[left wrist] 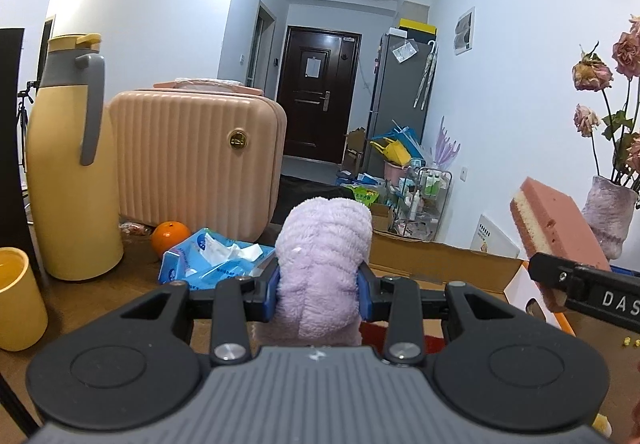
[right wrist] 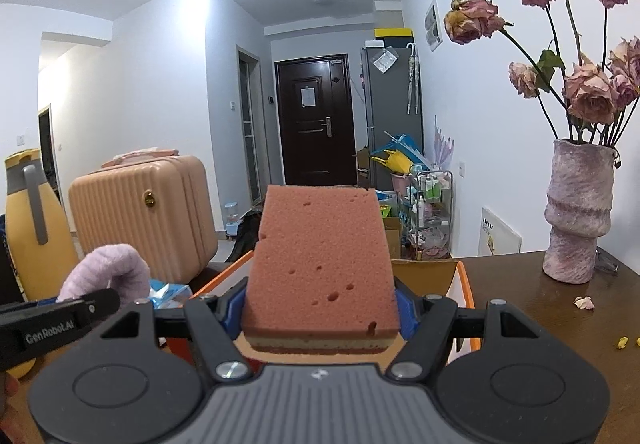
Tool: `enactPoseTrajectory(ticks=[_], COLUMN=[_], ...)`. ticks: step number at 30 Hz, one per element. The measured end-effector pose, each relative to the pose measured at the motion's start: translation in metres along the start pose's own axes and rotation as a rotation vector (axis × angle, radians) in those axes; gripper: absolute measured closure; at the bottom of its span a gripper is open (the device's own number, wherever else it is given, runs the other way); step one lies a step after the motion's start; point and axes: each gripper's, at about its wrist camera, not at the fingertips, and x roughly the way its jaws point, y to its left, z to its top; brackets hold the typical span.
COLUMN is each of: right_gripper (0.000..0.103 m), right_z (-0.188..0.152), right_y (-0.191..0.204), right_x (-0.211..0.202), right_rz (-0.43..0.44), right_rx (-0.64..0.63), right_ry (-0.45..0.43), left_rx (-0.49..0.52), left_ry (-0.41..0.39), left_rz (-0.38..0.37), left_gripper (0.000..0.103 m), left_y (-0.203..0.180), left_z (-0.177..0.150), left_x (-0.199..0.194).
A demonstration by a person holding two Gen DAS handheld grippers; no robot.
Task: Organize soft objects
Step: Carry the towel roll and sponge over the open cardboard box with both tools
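Lilac fluffy rolled cloth (left wrist: 324,260) pinched in left gripper (left wrist: 319,294), pink layered sponge (right wrist: 322,264) clamped in right gripper (right wrist: 320,310), both raised over orange-edged cardboard box (right wrist: 466,284), probably for dropping in.

A brown wooden table (right wrist: 520,296) bears a mottled vase (right wrist: 578,211), with a cardboard box (right wrist: 424,272) just beside it.

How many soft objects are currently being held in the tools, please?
2: a purple fluffy cloth in the left tool, and a pink sponge in the right tool. Others may lie hidden.
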Motion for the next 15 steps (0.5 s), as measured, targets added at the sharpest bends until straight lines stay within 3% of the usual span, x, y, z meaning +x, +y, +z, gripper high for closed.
enactPoseTrajectory(ticks=[15], right_gripper=[0.035], right_z=[0.016], right_y=[-0.019], right_x=[0.048], right_rz=[-0.037], right_rx=[0.002], right_ry=[0.048], left_rx=[0.017], left_ry=[0.019], left_rz=[-0.025], left_gripper=[0.066], left_y=[-0.026], left_z=[0.012], left_x=[0.054])
